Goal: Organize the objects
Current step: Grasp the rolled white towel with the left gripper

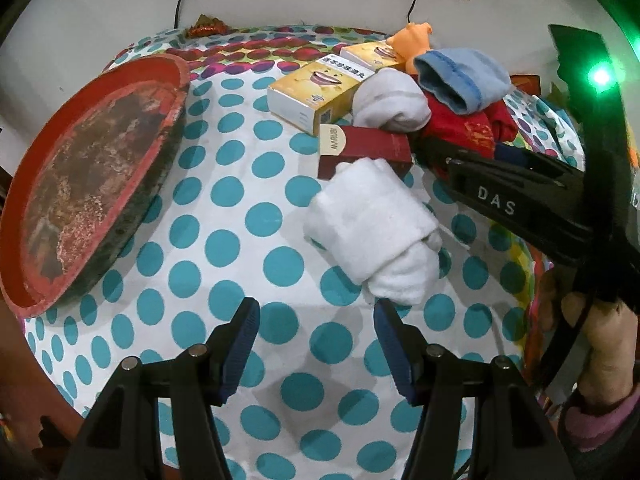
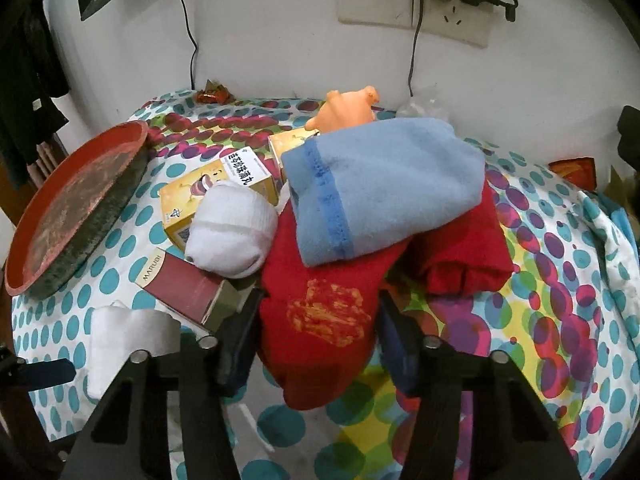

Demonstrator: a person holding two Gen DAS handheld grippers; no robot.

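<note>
Red sock (image 2: 320, 320) lengthwise in right claw (image 2: 318, 332), toe seemingly nearest.

A tray (image 2: 60, 216) lies left of boxes (image 2: 216, 196); socks (image 2: 384, 192) piled right of them.

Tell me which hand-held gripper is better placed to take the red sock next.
Right. The red sock already lies between the right hand-held gripper fingers; the left hand-held gripper hangs open over bare cloth.
</note>
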